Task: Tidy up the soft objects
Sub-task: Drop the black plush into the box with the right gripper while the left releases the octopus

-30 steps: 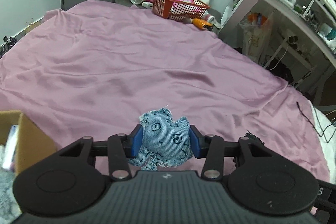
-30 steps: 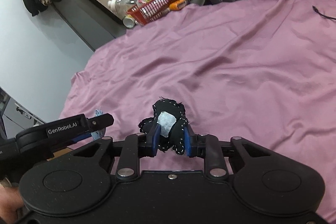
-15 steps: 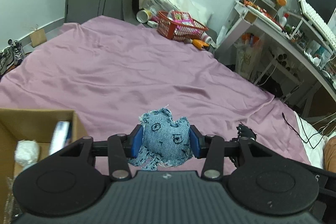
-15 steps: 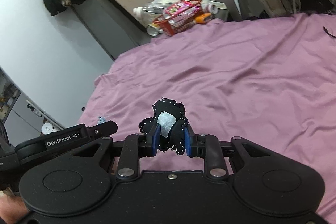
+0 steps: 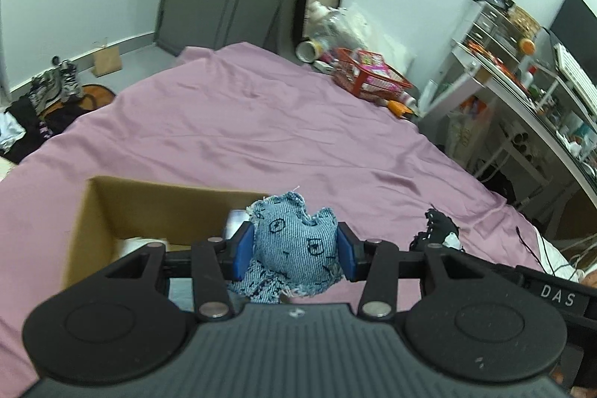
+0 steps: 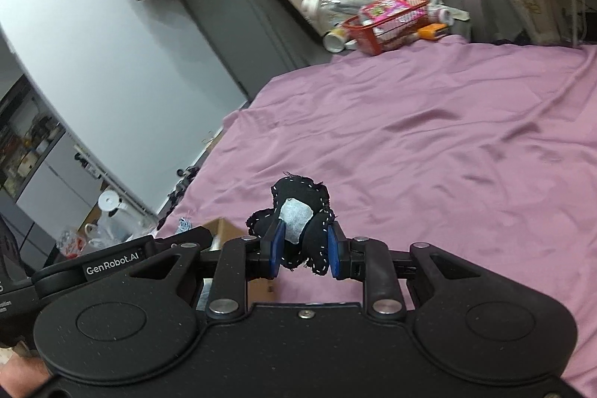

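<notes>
Left tool (image 5: 294,250) closed on a blue denim stuffed toy (image 5: 296,241) with frayed edges and small stitched marks, blue pads pressing both sides, held in the air above the near right corner of an open cardboard box (image 5: 112,207). Box resting on a bed with a purple sheet (image 5: 261,137); some white items visible inside, too blurred to name. Right tool (image 6: 303,248) clamped on a black stuffed toy (image 6: 298,211) with white stitching and a white patch, held up over the same sheet, with the left tool and a corner of the box just to its left. Far away at the bed's edge, a red basket (image 5: 367,81) with pink packages.
</notes>
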### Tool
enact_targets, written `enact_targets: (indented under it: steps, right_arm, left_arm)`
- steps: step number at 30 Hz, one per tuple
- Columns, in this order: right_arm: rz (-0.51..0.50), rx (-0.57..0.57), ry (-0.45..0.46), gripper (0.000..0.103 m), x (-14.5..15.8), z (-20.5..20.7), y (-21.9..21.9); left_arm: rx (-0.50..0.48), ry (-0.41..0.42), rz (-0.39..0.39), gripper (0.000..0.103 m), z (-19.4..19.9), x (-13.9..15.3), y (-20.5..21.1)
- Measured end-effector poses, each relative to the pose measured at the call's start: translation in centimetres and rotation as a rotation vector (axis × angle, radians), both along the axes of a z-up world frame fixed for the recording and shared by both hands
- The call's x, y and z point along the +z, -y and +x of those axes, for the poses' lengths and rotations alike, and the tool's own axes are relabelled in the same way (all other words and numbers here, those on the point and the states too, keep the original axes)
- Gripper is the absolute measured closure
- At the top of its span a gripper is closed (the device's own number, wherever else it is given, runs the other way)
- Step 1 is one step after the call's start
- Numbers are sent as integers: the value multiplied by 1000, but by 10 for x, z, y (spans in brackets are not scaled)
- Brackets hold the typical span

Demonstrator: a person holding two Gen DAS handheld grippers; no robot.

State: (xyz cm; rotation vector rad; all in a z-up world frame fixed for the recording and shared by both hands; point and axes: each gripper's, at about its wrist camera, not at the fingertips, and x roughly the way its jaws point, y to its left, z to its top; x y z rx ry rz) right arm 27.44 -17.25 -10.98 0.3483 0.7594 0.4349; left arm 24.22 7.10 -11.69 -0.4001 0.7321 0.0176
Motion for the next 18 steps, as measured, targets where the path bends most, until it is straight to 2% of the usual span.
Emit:
enact_targets:
  steps: [18]
  right_arm:
    - [-3, 119, 23, 79, 9, -9, -88]
  left_arm:
    - [103, -45, -21, 57, -29, -20, -84]
